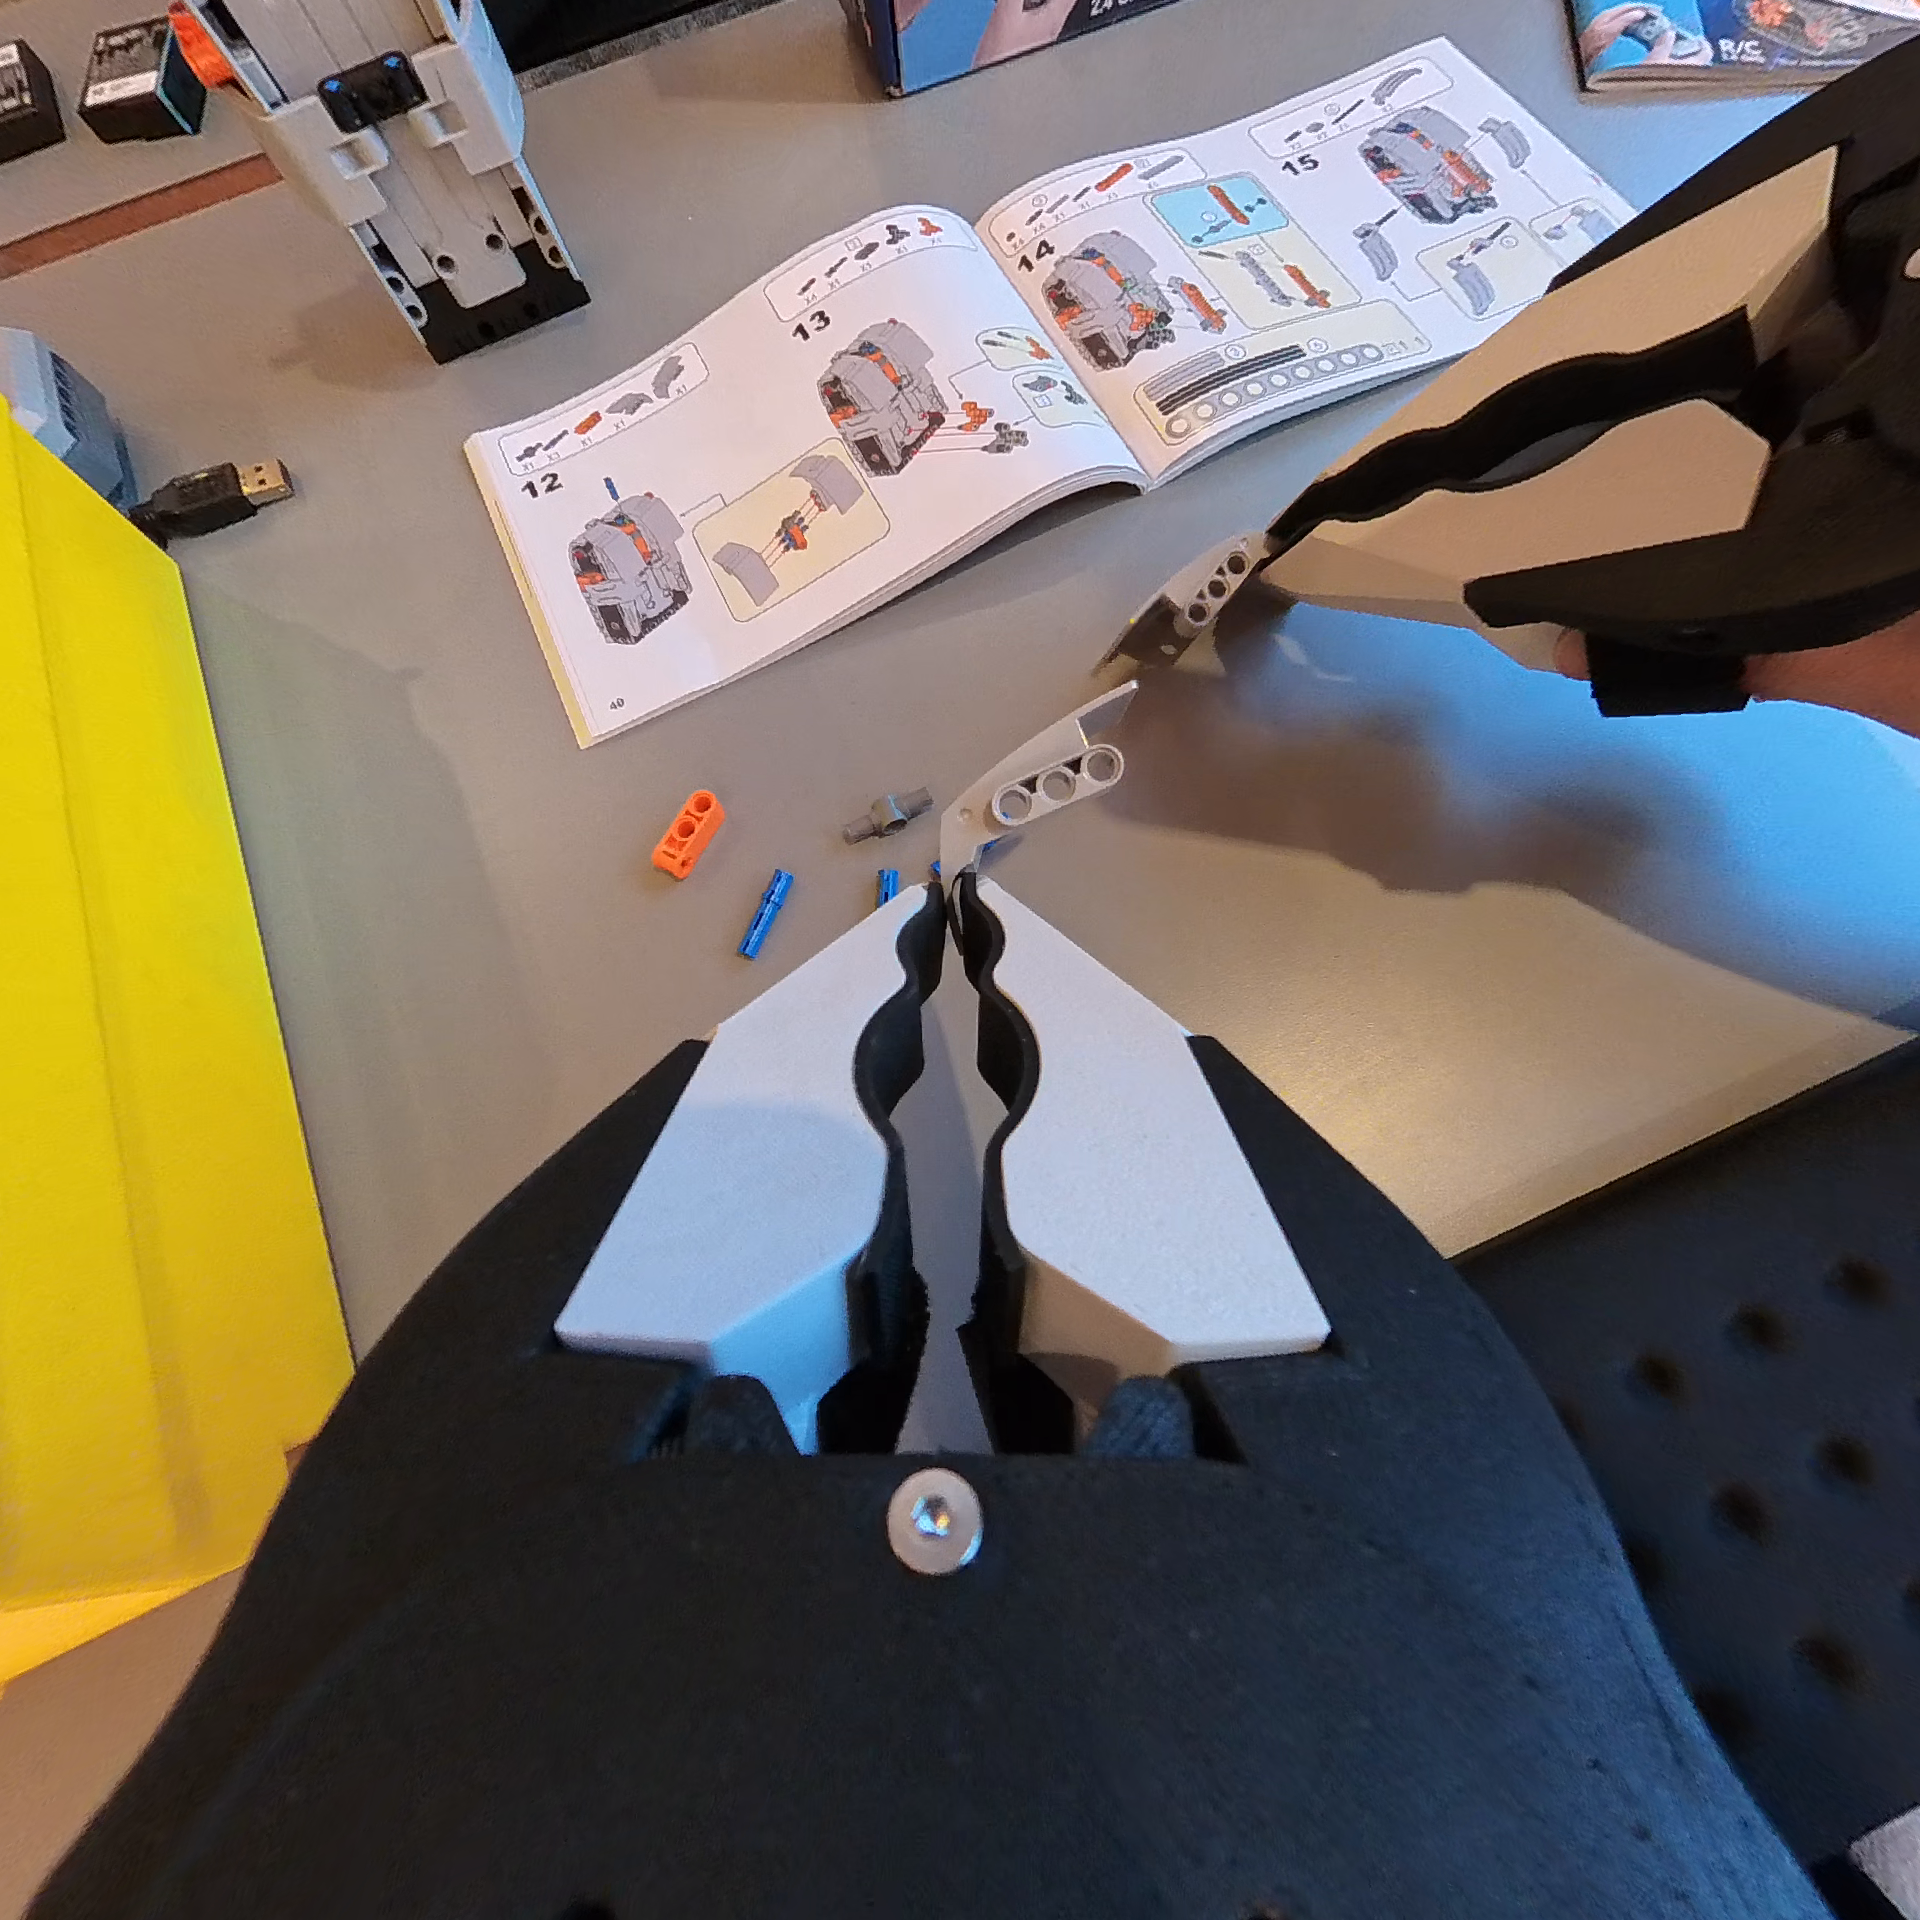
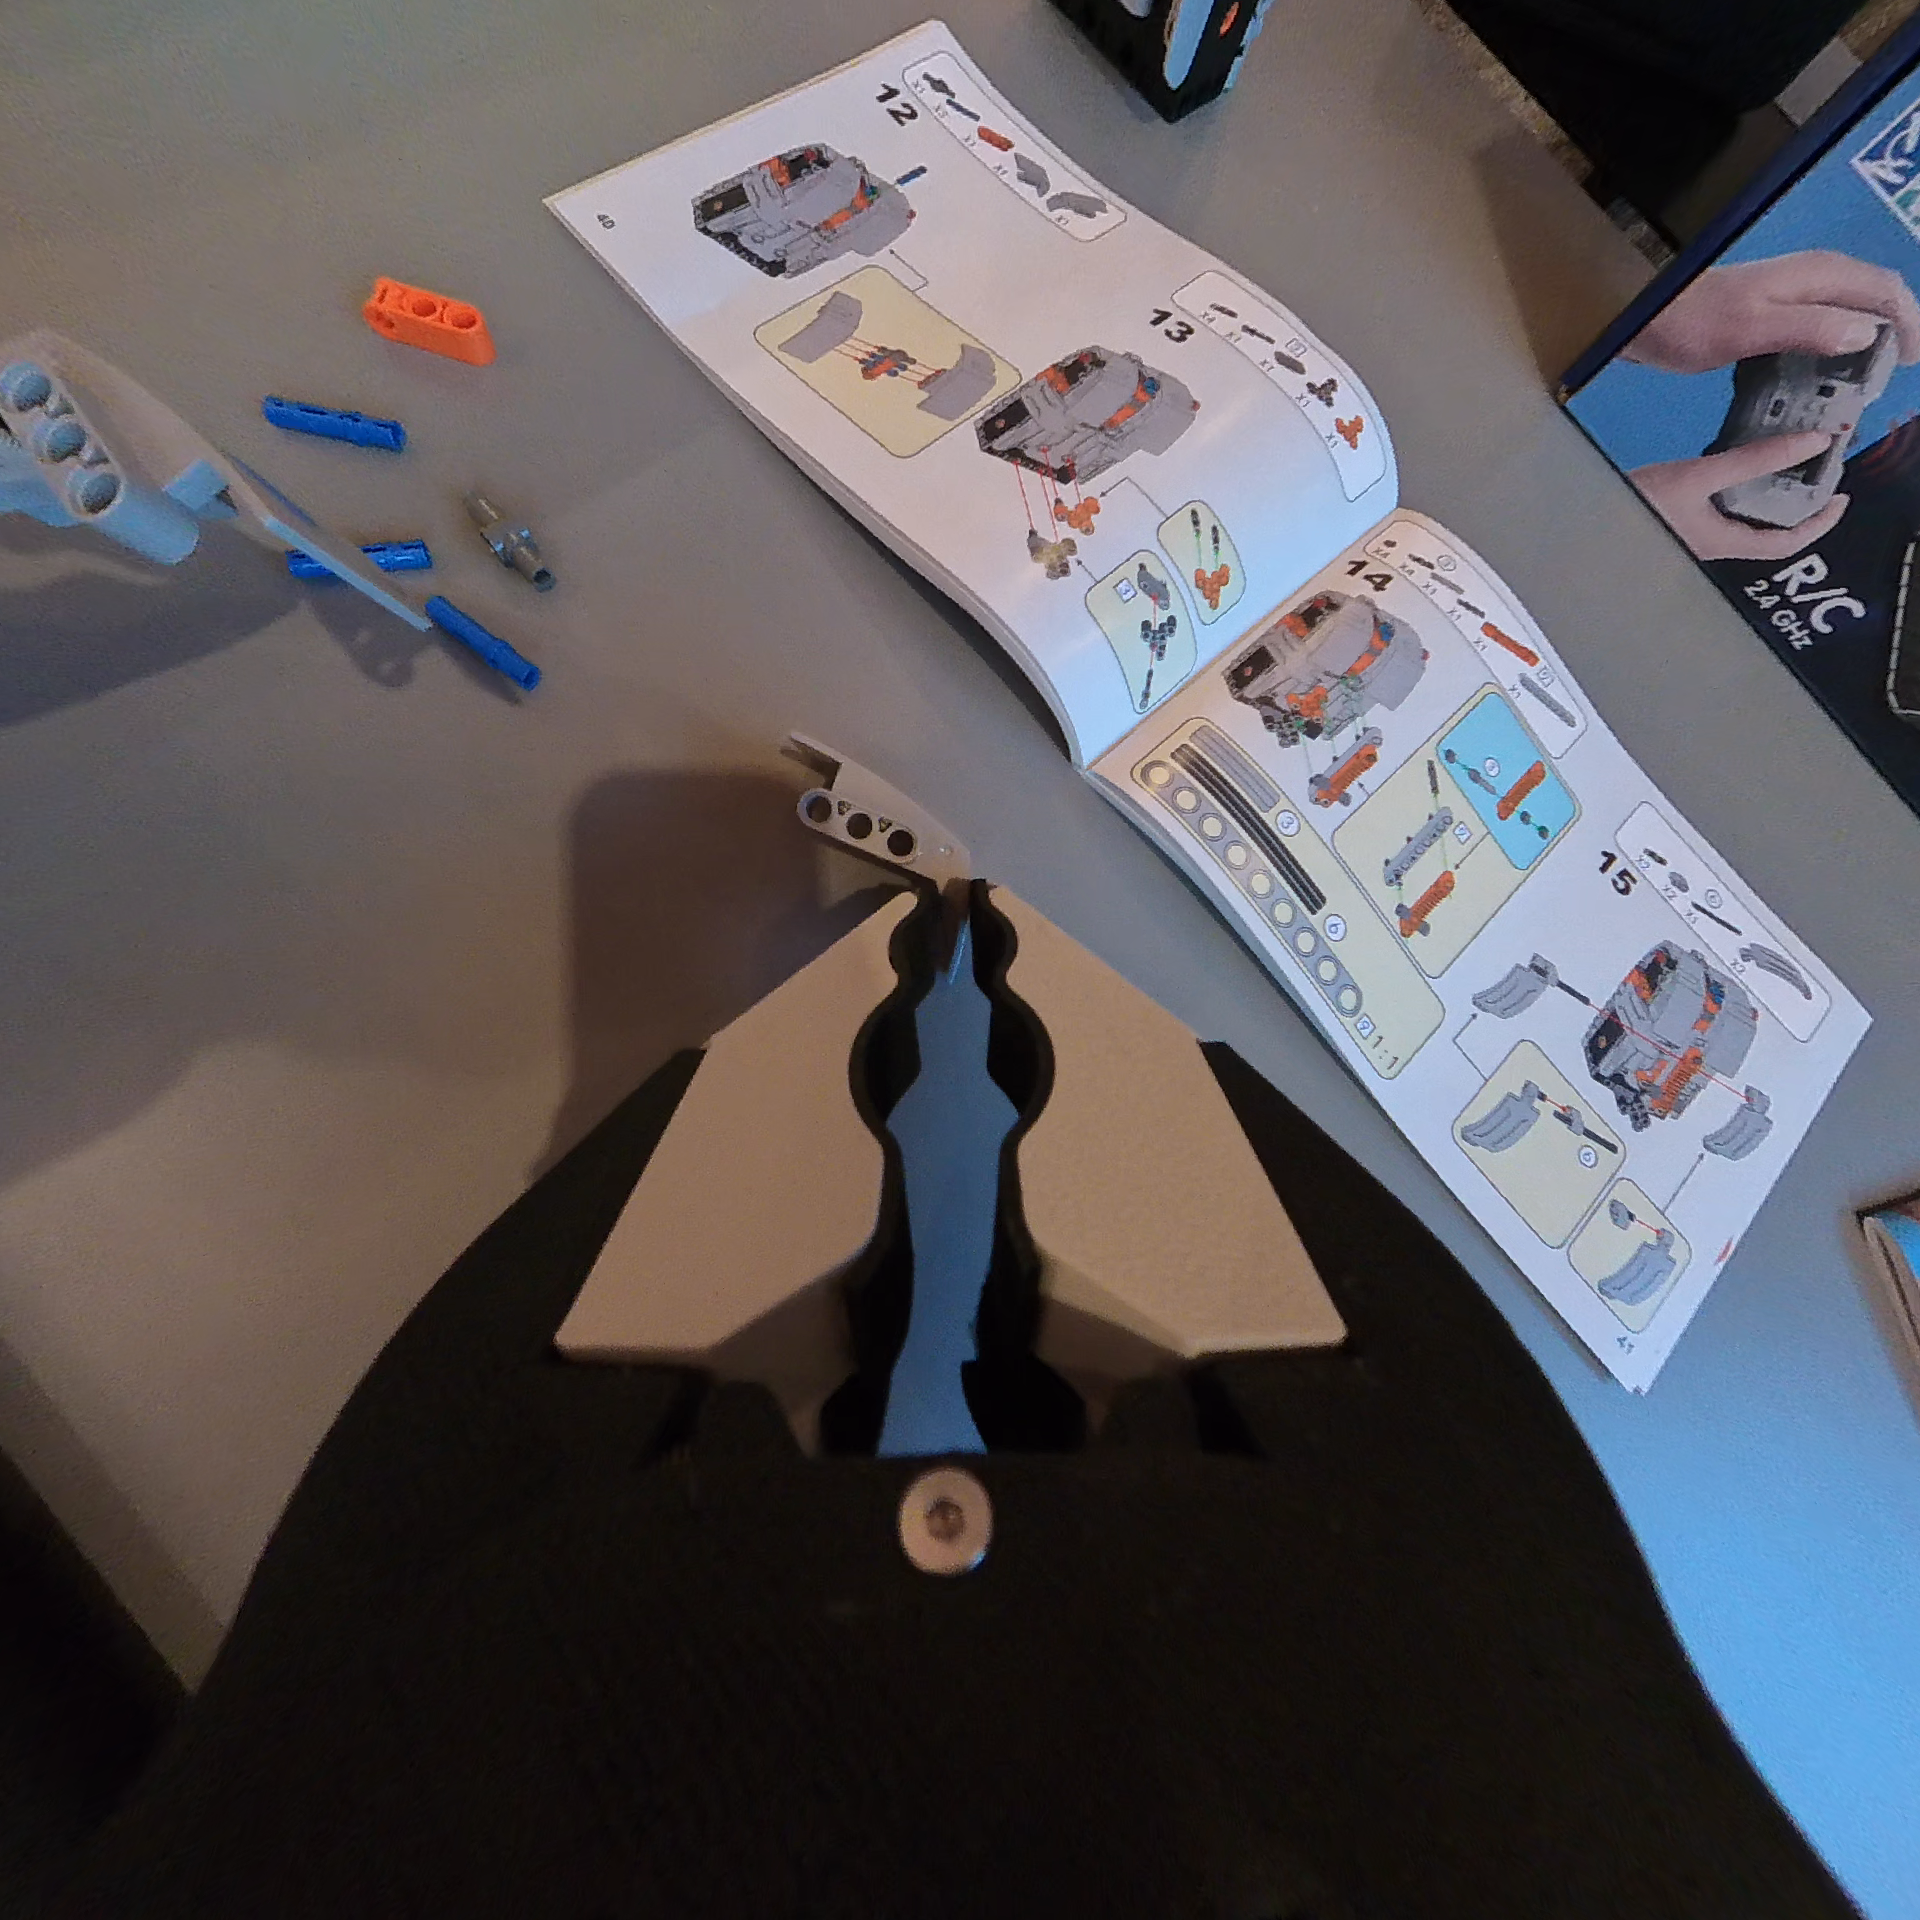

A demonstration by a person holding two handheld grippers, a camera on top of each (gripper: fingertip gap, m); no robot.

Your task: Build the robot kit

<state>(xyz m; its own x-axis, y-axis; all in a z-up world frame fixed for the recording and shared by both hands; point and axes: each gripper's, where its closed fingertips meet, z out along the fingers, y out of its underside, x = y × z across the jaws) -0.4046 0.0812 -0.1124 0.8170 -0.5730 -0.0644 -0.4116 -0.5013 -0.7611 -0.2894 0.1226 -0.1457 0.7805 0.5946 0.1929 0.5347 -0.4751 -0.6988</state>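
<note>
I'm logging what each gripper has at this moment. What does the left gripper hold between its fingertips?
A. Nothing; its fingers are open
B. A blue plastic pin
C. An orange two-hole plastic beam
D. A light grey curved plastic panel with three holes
D: in the left wrist view the left gripper is shut on the light grey curved plastic panel with three holes, while the orange two-hole plastic beam lies on the grey table.

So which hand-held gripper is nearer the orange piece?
Left. The left hand-held gripper is beside the blue pins, close to the orange piece. The right hand-held gripper is farther off, nearer the booklet.
</note>
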